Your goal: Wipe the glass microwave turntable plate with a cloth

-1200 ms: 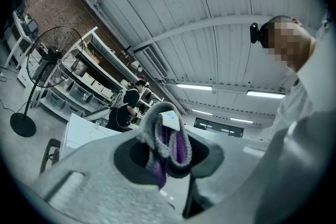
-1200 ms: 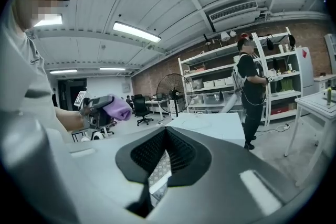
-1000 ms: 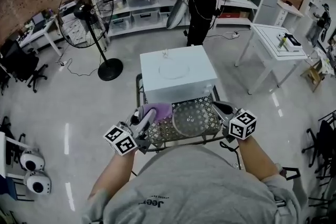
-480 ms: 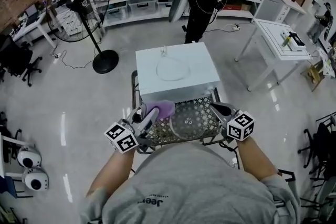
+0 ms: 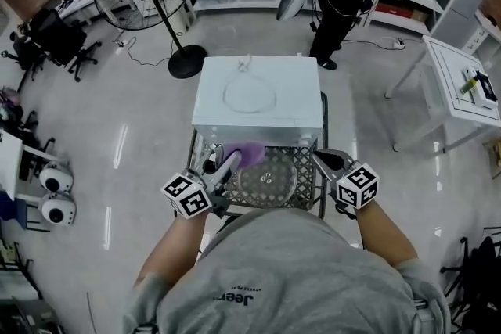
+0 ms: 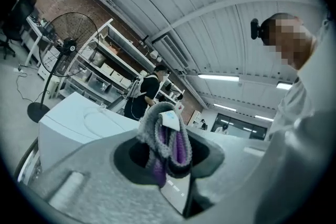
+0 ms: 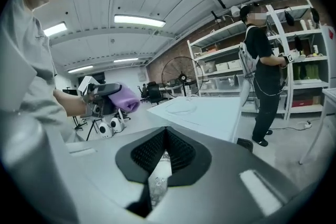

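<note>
On the wire rack (image 5: pixel 307 185), pretty much dead centre, lies the glass turntable plate (image 5: pixel 266 182). It's flat, with the mesh showing right through it. The rack itself sits just in front of a white box (image 5: pixel 258 94) (probably the microwave, but only its top shows).

The left gripper (image 5: pixel 229 165) is clamped on a folded purple-and-grey cloth (image 5: pixel 250 153), and a good wad of it sticks out past the tips. It hangs over the rack's back-left part, right at the plate's rim on that side. From above I can't tell if the cloth is actually touching the glass. The right gripper (image 5: pixel 319 158) is at the rack's right edge, jaws brought together with nothing between them, and it looks clear of the plate.

Handling-wise, I'd guess the plate is stiff, smooth and a bit hefty for its size. It's also slippery, and brittle at the rim if it gets knocked against the wire. Sitting on mesh, it could skate or rock once the cloth pushes on it. The sensible place to hold it is the rim on the rack's right side, pinched lightly across the edge rather than pressed on from above.

The cloth is the easy part. It's soft, it squashes to the glass, and there's enough of it hanging free to do the rubbing.

Can't say whether the glass is clean or not; clear glass looks the same either way from here.
</note>
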The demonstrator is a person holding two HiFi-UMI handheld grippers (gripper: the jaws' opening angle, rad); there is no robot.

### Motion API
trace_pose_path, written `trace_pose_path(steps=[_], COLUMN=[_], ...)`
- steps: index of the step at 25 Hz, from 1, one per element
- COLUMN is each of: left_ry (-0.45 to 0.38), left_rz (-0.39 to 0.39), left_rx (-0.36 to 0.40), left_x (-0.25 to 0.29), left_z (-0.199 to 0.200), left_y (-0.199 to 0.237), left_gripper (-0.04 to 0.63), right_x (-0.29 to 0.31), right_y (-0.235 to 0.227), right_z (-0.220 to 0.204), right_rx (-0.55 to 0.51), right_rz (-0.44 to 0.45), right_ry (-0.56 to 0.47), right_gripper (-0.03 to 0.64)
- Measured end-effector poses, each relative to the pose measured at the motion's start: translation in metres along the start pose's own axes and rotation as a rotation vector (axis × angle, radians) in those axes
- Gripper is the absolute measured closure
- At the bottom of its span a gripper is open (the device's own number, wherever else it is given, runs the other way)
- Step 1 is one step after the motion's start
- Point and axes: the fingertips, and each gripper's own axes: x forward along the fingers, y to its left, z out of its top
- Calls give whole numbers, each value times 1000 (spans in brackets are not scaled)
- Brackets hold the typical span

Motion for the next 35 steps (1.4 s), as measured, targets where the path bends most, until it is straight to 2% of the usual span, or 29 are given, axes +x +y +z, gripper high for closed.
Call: trace_pose_path(steps=[5,10,15,23,35], left_ry=[28,104,142,209,293], left_rz=[48,15,3,16,15], left_rx=[-46,-33,-70,-111,-139], left_x=[4,5,8,22,36], left_z=[-16,-30,-53,-105,-184], left_y=[12,31,47,69,96], left_gripper=[503,504,504,503,503], right_x=[16,38,53,69,95], right_y=[-11,-8,-13,-24,-30], right_z=[-11,-31,-64,-145,-239], right_rx=[-17,-44,-93,-167,-277], right_rz=[28,-1,-24,5,58], right_ry=[23,65,156,320,424], right_gripper=[609,609,607,607,572])
